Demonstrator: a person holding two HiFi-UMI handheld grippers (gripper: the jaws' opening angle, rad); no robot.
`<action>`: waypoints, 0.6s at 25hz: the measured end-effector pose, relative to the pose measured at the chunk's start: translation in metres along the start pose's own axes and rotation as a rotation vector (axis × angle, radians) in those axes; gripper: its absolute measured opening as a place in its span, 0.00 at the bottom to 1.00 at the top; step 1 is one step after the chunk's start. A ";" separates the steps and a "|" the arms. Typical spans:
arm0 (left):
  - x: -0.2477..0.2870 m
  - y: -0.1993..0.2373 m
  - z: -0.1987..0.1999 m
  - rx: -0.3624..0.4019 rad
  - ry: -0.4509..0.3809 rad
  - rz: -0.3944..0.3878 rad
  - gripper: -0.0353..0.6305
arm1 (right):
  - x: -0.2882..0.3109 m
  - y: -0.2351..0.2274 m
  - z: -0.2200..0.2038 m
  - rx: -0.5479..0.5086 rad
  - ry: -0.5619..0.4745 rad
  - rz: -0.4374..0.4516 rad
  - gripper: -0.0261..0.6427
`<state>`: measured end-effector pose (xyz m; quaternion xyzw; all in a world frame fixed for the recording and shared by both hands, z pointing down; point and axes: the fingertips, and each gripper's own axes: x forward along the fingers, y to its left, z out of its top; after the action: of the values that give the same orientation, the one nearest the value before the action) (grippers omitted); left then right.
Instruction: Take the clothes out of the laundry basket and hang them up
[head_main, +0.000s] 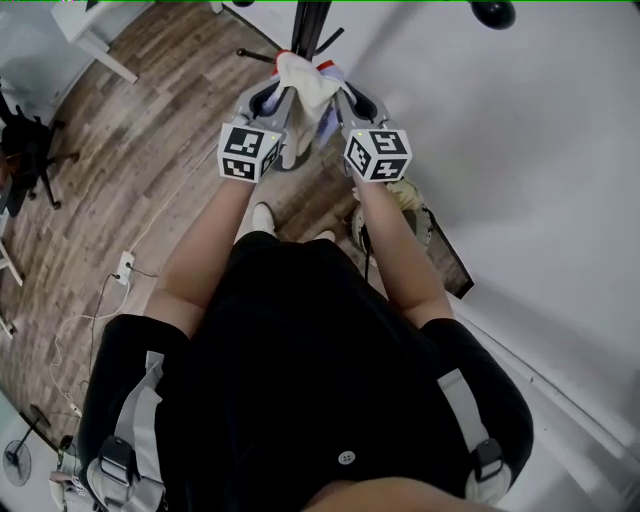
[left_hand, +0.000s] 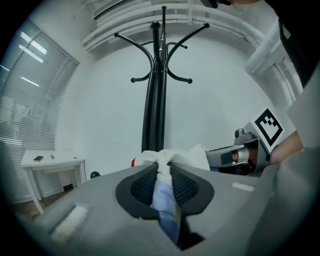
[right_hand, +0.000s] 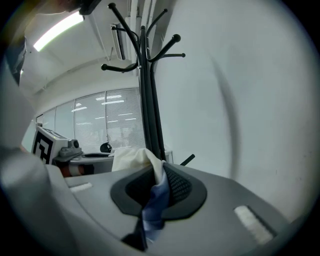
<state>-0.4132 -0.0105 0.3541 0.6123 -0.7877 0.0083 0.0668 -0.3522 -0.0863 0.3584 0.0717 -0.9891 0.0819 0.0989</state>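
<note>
My left gripper (left_hand: 164, 172) has its jaws clenched on a garment (left_hand: 176, 156). A twisted rope of its white cloth runs between the two ribbed pads, and a pale-blue part hangs down behind them. My right gripper (right_hand: 160, 181) is clamped on the same garment, with white cloth bunched above the pads and a blue fold trailing below. Both sets of jaws are nearly together, with only the cloth parting them.

From the head view the two grippers sit side by side at the ends of my bare forearms, their marker cubes facing up. The garment bridges the short gap between them and drapes a little in the middle. A small patch of red shows at its far edge; I cannot tell what it belongs to.

Just beyond the garment stands the black coat stand (left_hand: 154, 100). The cloth is in front of its pole and well below its curved hooks (left_hand: 186, 79), which are all bare. The wood floor (head_main: 150, 120) spreads out around the foot of the coat stand.

Behind the coat stand is a plain white wall (left_hand: 210, 115). To the left of the coat stand, against that wall, is a small white counter (left_hand: 50, 162) with a few small items on top. Slatted blinds (left_hand: 30, 100) cover the window farther left
</note>
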 end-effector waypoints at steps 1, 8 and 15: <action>0.002 -0.002 -0.003 0.000 -0.005 0.010 0.12 | 0.001 0.000 -0.004 0.008 -0.001 0.009 0.09; 0.011 0.005 -0.038 0.008 0.037 0.098 0.12 | 0.012 -0.008 -0.033 0.065 -0.006 0.019 0.09; 0.017 0.002 -0.069 -0.017 0.086 0.120 0.13 | 0.031 -0.005 -0.055 0.047 0.065 0.017 0.12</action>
<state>-0.4131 -0.0197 0.4247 0.5625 -0.8194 0.0319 0.1052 -0.3714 -0.0848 0.4190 0.0627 -0.9838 0.1082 0.1284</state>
